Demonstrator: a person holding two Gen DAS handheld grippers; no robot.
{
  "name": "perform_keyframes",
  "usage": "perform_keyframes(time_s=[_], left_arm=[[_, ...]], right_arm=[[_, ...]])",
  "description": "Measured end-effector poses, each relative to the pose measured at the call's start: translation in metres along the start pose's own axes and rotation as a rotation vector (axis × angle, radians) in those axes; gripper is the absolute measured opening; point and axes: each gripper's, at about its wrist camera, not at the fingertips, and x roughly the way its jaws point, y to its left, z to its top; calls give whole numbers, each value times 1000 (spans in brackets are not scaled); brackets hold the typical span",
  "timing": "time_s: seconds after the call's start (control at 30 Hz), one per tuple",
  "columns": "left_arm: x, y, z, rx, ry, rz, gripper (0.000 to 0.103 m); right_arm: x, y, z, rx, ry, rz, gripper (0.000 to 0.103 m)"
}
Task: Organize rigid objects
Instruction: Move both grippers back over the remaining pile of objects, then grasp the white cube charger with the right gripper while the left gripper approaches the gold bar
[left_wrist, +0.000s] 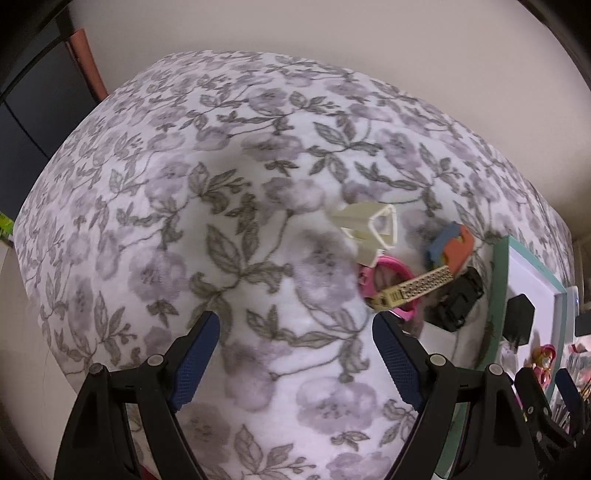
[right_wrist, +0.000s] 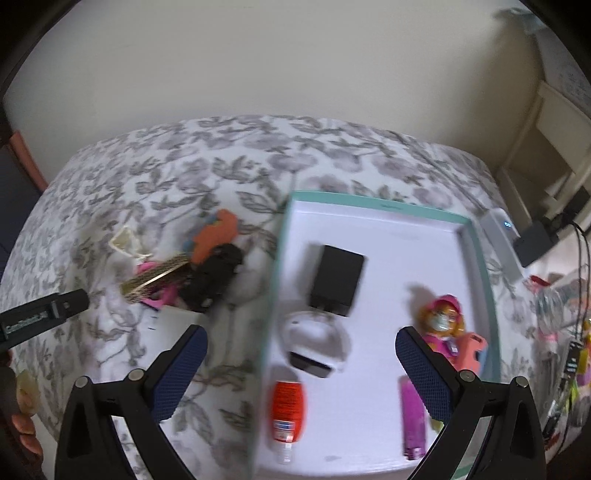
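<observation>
A pile of small objects lies on the floral cloth (left_wrist: 258, 229): a cream triangular tube (left_wrist: 373, 229), a pink ring (left_wrist: 395, 273), a beige perforated connector (left_wrist: 413, 290), an orange-and-blue piece (left_wrist: 452, 245) and a black part (left_wrist: 458, 299). My left gripper (left_wrist: 295, 332) is open and empty, just left of the pile. My right gripper (right_wrist: 301, 345) is open and empty above a teal-rimmed white tray (right_wrist: 380, 210). The tray holds a black charger (right_wrist: 338, 278), a white case (right_wrist: 314, 345), an orange bottle (right_wrist: 288, 410), a purple lighter (right_wrist: 413, 417) and a pink toy figure (right_wrist: 447, 321).
The pile also shows in the right wrist view (right_wrist: 184, 269), left of the tray. A white power strip (right_wrist: 502, 236) and cables lie beyond the tray's right rim. A pale wall stands behind. A white shelf unit (right_wrist: 554, 147) is at far right.
</observation>
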Motion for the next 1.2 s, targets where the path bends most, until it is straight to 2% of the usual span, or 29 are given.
perform_keyframes(time_s=[0.27,0.53,0.97,1.2], left_arm=[[11,11,5,-31,36,-7,85],[19,15,9,-30,60,11,85],[29,29,12,-80,92,20,85],[33,31,14,-90,101,12,85]], right_arm=[[15,28,-3,-54,33,44,103],[30,44,-3,-33,64,123,103],[49,84,-8,-129,93,146,103],[56,95,-12,-148,111,159,98]])
